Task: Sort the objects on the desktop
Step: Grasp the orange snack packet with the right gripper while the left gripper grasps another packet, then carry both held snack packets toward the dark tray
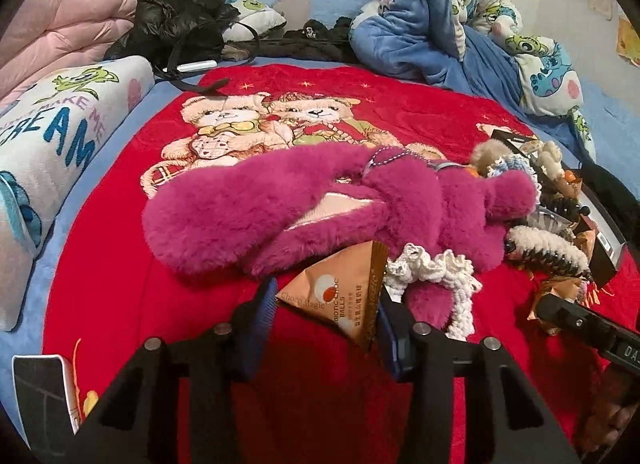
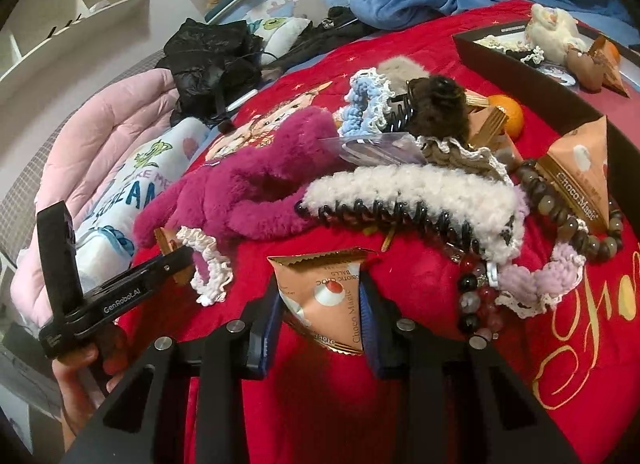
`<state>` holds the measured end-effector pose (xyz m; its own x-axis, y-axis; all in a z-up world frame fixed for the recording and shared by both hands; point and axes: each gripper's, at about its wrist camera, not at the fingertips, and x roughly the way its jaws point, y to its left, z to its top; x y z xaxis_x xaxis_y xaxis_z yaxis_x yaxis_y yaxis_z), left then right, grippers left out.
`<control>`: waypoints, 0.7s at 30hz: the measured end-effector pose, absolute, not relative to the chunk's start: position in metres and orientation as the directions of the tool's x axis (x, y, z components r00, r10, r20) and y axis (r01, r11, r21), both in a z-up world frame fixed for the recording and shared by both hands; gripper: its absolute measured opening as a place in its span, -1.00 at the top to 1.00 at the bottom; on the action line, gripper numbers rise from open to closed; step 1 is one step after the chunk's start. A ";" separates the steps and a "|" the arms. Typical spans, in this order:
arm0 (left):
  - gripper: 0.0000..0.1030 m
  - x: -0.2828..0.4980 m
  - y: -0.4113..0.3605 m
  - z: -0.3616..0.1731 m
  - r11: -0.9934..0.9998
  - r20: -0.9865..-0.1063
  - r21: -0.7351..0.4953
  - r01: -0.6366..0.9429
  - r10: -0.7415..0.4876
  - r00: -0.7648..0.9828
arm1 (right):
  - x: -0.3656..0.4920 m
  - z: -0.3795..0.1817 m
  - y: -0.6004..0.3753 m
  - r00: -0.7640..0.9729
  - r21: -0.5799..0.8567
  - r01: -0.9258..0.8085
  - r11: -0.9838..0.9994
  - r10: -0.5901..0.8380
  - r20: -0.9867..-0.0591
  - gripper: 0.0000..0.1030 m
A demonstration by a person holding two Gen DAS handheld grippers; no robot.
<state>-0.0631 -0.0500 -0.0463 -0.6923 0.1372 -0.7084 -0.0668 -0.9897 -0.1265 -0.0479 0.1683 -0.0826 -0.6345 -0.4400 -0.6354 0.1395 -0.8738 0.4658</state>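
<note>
- Bedroom scene, everything is dumped on a red teddy-bear blanket spread over a bed, with a pink quilt and a blue fleece bunched up behind it.
- Landmark is the big magenta plush flopped across the middle of the blanket, so I'm placing everything off that.
- Left gripper sits at the near edge of the plush. Its 2 blue pads are clamped on an orange triangular packet, 1 pad on each side, and the packet's top corner is tucked against the plush fur.
- White crochet scrunchie lies just right of that packet, touching the plush.
- Right gripper is in front of the plush, on the side with the clutter. It is squeezed onto a second packet of the same kind, printed "Choco Magic", with both pads pressing its sides.
- A person's hand grips the left tool's handle, down to the left of the plush in the right wrist view.
- Fuzzy white hair claw with black teeth lies against the plush's right side.
- Brown bead bracelet is further right of the plush, past the claw.
- Small orange sits beyond the claw, well clear of the plush.
- Black tray is the farthest thing from the plush, with a few small bits already in it.
</note>
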 end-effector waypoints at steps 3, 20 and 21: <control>0.08 -0.054 -0.051 -0.043 -0.989 -0.700 -0.130 -0.072 0.143 -0.700 | -0.046 -0.081 0.167 -0.637 0.460 0.144 -0.876 -0.438 -0.635 0.35; 0.08 -0.018 -0.030 -0.022 -0.981 -0.642 -0.142 -0.132 0.193 -0.743 | -0.034 -0.072 0.159 -0.660 0.401 0.171 -0.900 -0.407 -0.632 0.35; 0.08 -0.015 -0.028 -0.021 -0.980 -0.638 -0.141 -0.139 0.197 -0.744 | -0.033 -0.071 0.159 -0.663 0.398 0.174 -0.901 -0.406 -0.629 0.35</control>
<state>-0.0153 -0.0275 -0.0208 -0.7444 0.1973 -0.6379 -0.1390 -0.9802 -0.1409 -0.0330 0.1589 -0.0708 -0.6625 -0.4060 -0.6295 0.1738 -0.9007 0.3981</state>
